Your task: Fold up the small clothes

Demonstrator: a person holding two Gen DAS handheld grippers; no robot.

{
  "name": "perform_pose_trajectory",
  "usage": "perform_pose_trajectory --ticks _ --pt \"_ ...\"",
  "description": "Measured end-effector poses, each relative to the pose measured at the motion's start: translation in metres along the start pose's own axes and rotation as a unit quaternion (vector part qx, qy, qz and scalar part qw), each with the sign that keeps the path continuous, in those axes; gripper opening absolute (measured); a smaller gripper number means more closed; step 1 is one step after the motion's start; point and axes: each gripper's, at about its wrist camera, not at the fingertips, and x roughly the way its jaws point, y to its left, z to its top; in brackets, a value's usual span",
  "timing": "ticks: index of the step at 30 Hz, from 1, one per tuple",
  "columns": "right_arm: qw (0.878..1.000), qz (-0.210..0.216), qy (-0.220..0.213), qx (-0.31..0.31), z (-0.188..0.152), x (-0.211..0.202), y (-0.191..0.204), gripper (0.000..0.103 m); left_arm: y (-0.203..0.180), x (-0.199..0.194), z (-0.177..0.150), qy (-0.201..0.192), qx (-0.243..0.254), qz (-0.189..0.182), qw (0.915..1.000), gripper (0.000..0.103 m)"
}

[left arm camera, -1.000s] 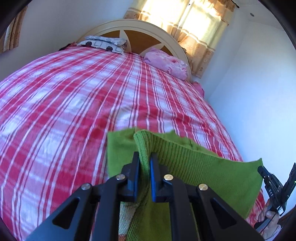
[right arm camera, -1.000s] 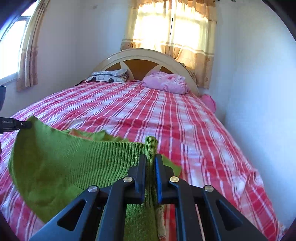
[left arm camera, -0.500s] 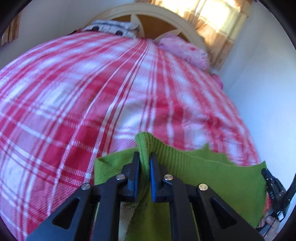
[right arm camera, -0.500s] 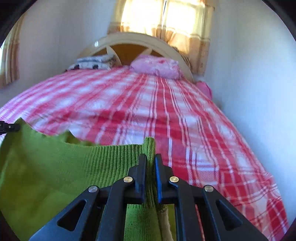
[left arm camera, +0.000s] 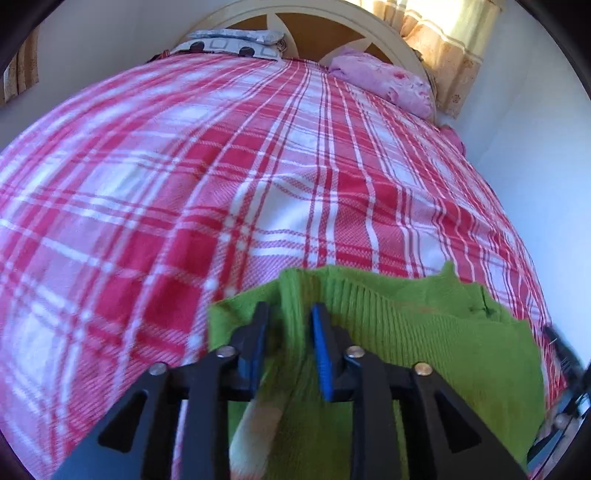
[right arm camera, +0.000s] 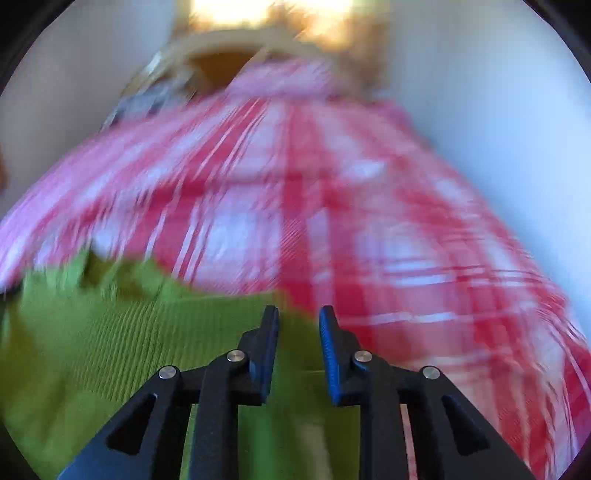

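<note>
A small green knit garment [left arm camera: 424,332] lies on the red and white plaid bed cover [left arm camera: 221,184]. My left gripper [left arm camera: 288,314] is open, with the ribbed corner of the garment loose between its pads. In the right wrist view, which is blurred by motion, my right gripper [right arm camera: 297,317] is open just above the garment's [right arm camera: 110,350] right edge. The right gripper's body shows at the far right edge of the left wrist view [left arm camera: 565,369].
A pink pillow [left arm camera: 384,81] and a grey patterned pillow [left arm camera: 236,44] lie at the cream headboard [left arm camera: 306,14]. A white wall [left arm camera: 546,166] runs along the bed's right side. Curtains [left arm camera: 443,48] hang behind the headboard.
Both grippers have come down toward the bed and opened, letting go of the green garment, which now lies lower on the cover. The right view has become blurred.
</note>
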Motion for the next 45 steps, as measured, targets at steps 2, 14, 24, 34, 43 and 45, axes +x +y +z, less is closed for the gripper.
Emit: perform_pose_trajectory --ticks 2,14,24,34,43,45 --pt "0.998 -0.011 -0.054 0.025 -0.002 -0.035 -0.014 0.022 -0.002 -0.025 -0.008 -0.021 0.019 0.007 0.9996 0.042" --pt "0.993 0.093 -0.016 -0.071 -0.091 -0.116 0.034 0.022 -0.047 -0.092 -0.099 -0.038 0.082 -0.032 0.9954 0.059" --pt "0.99 0.131 0.051 0.013 -0.113 -0.073 0.01 0.022 -0.046 -0.066 -0.123 -0.039 0.076 0.003 0.9964 0.073" --pt "0.996 0.074 0.04 -0.032 -0.112 -0.08 0.026 0.022 -0.053 -0.059 -0.13 -0.029 0.096 0.021 0.9947 0.094" --pt "0.987 0.14 0.019 -0.082 -0.134 -0.128 0.072 0.022 -0.053 -0.058 -0.13 -0.028 0.094 0.022 0.9949 0.097" --pt "0.986 0.129 0.037 -0.096 -0.143 -0.116 0.082 0.022 -0.049 -0.06 -0.131 -0.032 0.085 0.018 0.9957 0.097"
